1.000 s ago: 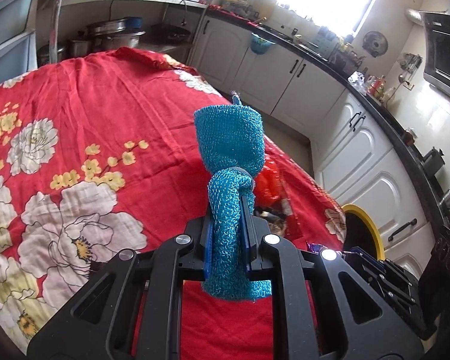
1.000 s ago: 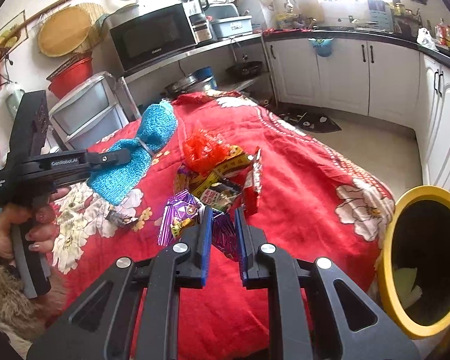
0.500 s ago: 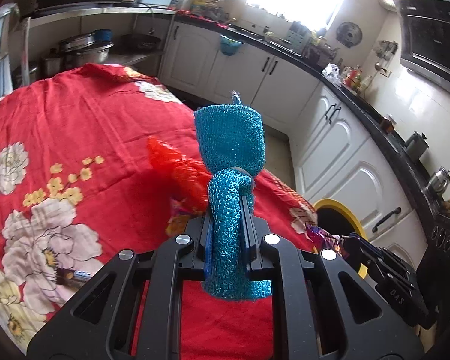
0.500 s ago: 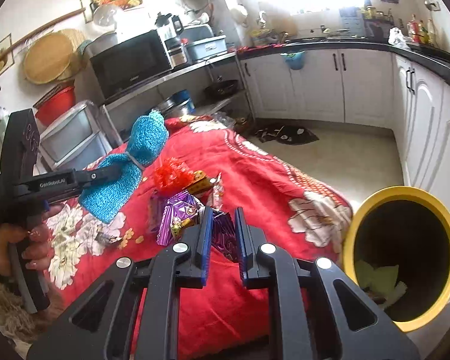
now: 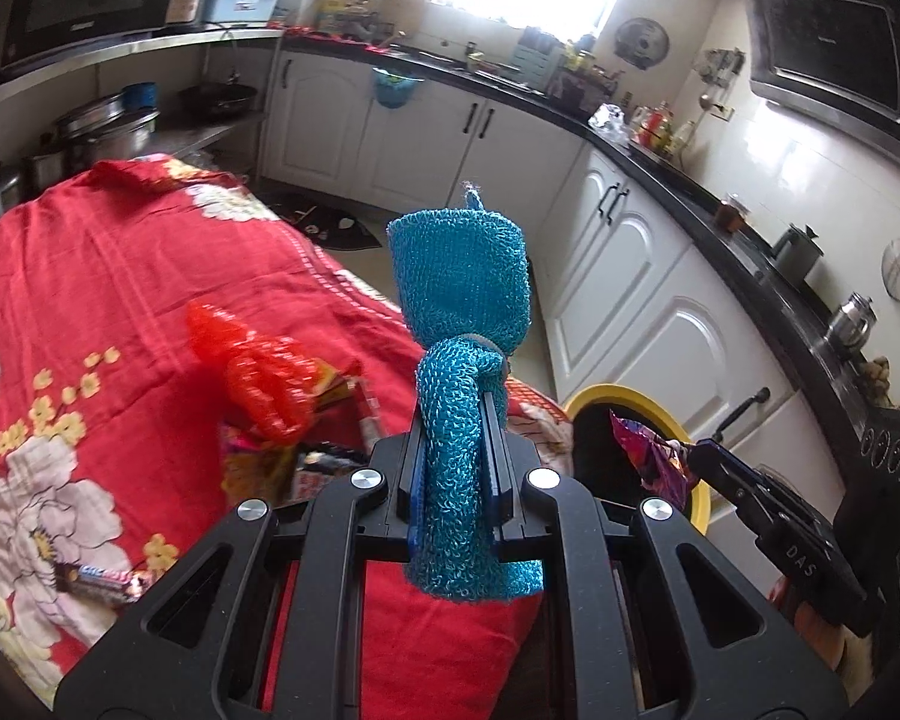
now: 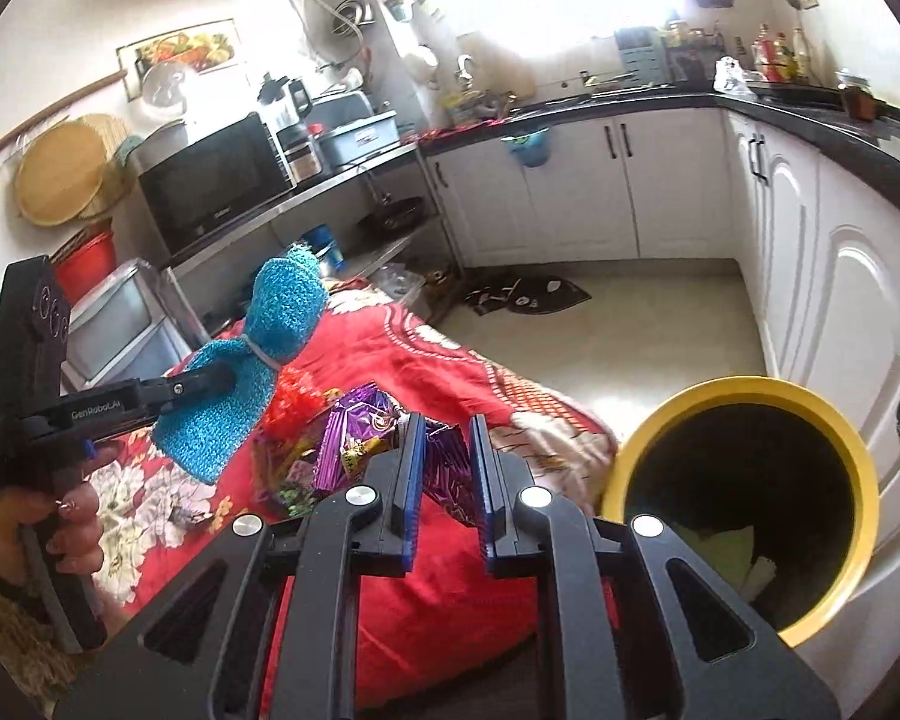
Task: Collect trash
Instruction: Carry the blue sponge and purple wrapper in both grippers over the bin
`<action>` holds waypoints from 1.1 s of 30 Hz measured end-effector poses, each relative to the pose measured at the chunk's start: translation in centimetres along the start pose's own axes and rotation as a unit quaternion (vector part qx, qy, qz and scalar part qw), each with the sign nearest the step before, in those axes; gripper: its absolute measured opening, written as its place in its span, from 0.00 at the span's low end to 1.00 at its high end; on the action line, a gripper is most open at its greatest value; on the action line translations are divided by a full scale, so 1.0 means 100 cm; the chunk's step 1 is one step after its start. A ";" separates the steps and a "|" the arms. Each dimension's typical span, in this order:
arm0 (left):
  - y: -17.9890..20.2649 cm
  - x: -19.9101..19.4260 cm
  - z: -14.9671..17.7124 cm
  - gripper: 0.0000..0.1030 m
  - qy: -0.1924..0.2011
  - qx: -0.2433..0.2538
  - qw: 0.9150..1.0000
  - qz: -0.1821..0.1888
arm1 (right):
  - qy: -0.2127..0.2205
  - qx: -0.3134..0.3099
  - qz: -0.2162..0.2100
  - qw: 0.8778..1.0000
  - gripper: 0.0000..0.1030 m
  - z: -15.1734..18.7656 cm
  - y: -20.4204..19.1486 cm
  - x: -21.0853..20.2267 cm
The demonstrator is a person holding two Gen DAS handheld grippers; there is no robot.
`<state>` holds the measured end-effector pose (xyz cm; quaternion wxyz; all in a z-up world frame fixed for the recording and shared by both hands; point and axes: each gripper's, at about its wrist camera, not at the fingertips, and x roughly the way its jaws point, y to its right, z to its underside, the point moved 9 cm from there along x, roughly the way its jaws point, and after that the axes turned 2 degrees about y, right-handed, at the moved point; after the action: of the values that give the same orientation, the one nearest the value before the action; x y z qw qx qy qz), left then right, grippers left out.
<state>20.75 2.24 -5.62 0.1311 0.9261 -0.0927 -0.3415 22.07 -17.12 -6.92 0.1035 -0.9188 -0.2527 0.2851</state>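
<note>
Right gripper (image 6: 444,468) clamped on crinkly purple foil wrapper (image 6: 444,468), beside yellow-rimmed round bin (image 6: 744,504). Left gripper (image 5: 455,462) clamped on blue knitted cloth (image 5: 459,324). I'd move over bin, release.

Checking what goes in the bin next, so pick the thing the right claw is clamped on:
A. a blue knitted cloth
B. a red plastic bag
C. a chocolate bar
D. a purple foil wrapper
D: the right claw is shut on the purple foil wrapper, beside the yellow-rimmed bin; the blue knitted cloth sits in the left claw.
</note>
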 end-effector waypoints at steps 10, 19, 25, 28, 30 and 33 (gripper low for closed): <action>0.050 0.022 -0.001 0.09 -0.009 0.033 0.999 0.034 | 0.021 0.018 0.035 0.999 0.14 -0.007 0.034 -0.026; 0.105 0.053 0.003 0.09 -0.030 0.066 0.994 0.076 | 0.035 0.033 0.085 0.995 0.14 -0.009 0.073 -0.046; 0.138 0.077 0.007 0.09 -0.047 0.084 0.991 0.095 | 0.043 0.050 0.128 0.990 0.14 -0.007 0.111 -0.062; 0.152 0.089 0.010 0.09 -0.055 0.094 0.989 0.100 | 0.049 0.054 0.150 0.986 0.14 -0.007 0.127 -0.069; 0.160 0.097 0.012 0.09 -0.062 0.101 0.988 0.102 | 0.048 0.057 0.158 0.985 0.14 -0.008 0.137 -0.070; 0.169 0.110 0.015 0.09 -0.069 0.108 0.986 0.104 | 0.044 0.057 0.173 0.982 0.14 -0.005 0.149 -0.068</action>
<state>26.58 -16.89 -8.24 0.0581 0.8943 -0.2342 -0.3769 23.53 -33.39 -8.26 0.1161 -0.9529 -0.0683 0.2718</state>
